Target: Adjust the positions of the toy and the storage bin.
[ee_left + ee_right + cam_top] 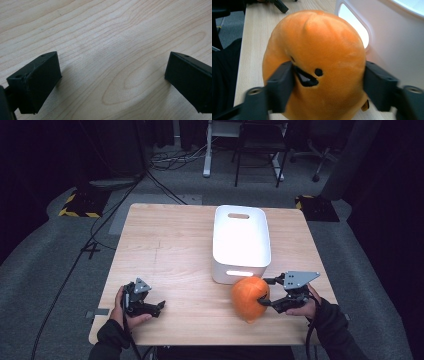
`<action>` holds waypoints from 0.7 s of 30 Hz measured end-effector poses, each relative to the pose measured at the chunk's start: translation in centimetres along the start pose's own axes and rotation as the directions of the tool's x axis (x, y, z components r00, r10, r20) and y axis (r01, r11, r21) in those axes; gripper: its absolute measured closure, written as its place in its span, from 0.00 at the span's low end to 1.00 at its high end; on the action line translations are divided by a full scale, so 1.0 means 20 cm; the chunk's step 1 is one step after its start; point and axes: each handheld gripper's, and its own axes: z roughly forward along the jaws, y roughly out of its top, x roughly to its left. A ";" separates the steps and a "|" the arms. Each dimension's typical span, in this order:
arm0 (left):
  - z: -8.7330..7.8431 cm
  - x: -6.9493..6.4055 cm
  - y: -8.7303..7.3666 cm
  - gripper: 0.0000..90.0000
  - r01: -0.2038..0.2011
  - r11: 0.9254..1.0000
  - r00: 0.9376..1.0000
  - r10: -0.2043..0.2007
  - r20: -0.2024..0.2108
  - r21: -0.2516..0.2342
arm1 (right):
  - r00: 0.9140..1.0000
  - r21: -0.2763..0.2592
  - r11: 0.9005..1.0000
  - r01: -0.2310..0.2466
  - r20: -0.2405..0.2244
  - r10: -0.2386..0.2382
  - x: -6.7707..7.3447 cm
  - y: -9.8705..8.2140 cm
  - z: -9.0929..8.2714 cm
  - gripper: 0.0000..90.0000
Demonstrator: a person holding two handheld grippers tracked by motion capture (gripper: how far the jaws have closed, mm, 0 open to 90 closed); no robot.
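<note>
The R gripper [264,296] has its jaws pressed into an orange plush toy [250,298], one on each flank; in the right gripper view the fabric dents at both pads, so it's gripping the plush [314,67]. No earlier pic to compare. The plush stands on the wooden table [165,250] at about 5 o'clock of the tabletop, touching or just short of the near wall of the white bin [241,242], which sits at roughly 1 o'clock w/ its handle slot facing the person.

The L gripper [150,306] rests at 7 o'clock, jaws wide apart over bare wood [110,50], nothing between them.

Step in hand, by judgement: secure the plush, prob. for a lift into the bin. To do it well: squeeze at mid-body, as now, not the top, since soft stuffing can slip out of a shallow pinch. Firm up before raising. Lift straight up first, then carry toward 12 o'clock, so the toy clears the bin rim rather than dragging on the wall.

Room: bin wall is tight beside the plush, so no sideways swing that way. Near table edge at 6 o'clock is close to the R hand [305,309]; avoid pulling back. Left half of the table offers free space; L gripper is well apart and won't interfere.
</note>
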 end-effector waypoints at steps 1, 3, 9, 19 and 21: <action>0.00 0.00 0.00 0.01 0.000 1.000 1.000 0.000 0.000 0.000 | 1.000 0.003 1.000 -0.001 0.001 0.001 0.00 0.00 0.00 0.43; 0.00 0.00 0.00 0.01 0.000 1.000 1.000 0.000 0.000 0.000 | 1.000 -0.001 1.000 0.016 -0.006 -0.016 0.00 -0.01 0.00 0.53; 0.00 0.00 0.00 0.01 0.000 1.000 1.000 0.000 0.000 0.000 | 1.000 -0.008 1.000 0.007 0.026 -0.007 0.03 -0.05 -0.06 0.67; 0.00 0.00 0.00 0.01 -0.002 1.000 1.000 0.002 0.000 0.002 | 0.986 -0.045 0.997 -0.064 0.151 0.070 0.01 -0.17 -0.24 0.72; 0.00 0.00 0.00 0.01 -0.002 1.000 1.000 0.002 0.001 0.001 | 0.976 -0.046 0.995 -0.089 0.194 0.096 0.00 -0.21 -0.29 0.72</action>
